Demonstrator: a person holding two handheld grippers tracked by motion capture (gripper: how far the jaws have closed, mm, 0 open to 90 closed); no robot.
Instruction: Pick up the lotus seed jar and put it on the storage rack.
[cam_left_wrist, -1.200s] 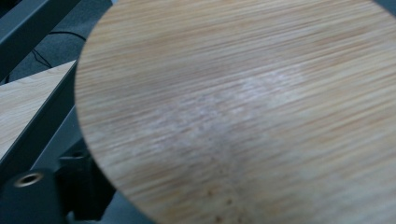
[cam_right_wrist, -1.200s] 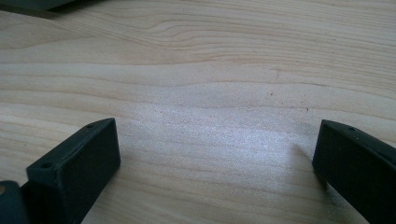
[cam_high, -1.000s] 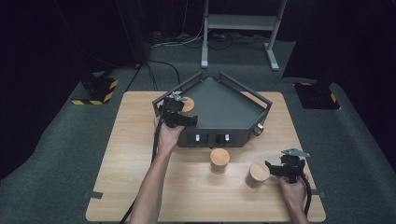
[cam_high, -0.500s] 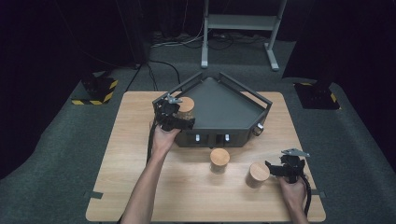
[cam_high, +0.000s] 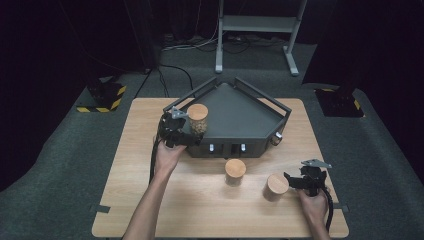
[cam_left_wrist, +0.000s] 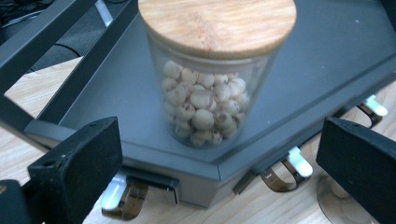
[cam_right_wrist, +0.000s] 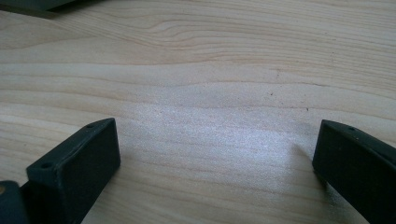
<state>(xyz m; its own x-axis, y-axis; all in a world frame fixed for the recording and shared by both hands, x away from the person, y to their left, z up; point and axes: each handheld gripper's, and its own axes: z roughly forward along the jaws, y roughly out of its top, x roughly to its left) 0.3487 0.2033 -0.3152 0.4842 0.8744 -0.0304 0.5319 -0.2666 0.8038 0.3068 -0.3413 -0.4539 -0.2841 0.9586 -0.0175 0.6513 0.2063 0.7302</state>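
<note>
Left gripper (cam_left_wrist: 219, 154) holds its two blocky matte-black jaws spread wide with nothing between them, just short of the glass jar (cam_left_wrist: 210, 79) that stands straight ahead of it. That jar is a clear cylinder packed with pale, round, pitted seeds and capped with a flat round lid of light grained wood; it stands upright on the near edge of the dark grey metal tray (cam_left_wrist: 299, 60), an angular smooth-floored piece with raised rails and shiny clasps along its front wall. Right gripper (cam_right_wrist: 215, 154) has its jaws equally wide apart and empty over the pale, wavy-grained wooden table (cam_right_wrist: 210, 70). Just beside it in the high view stands a second wood-lidded jar (cam_high: 276, 186), a third (cam_high: 235, 171) farther off.
</note>
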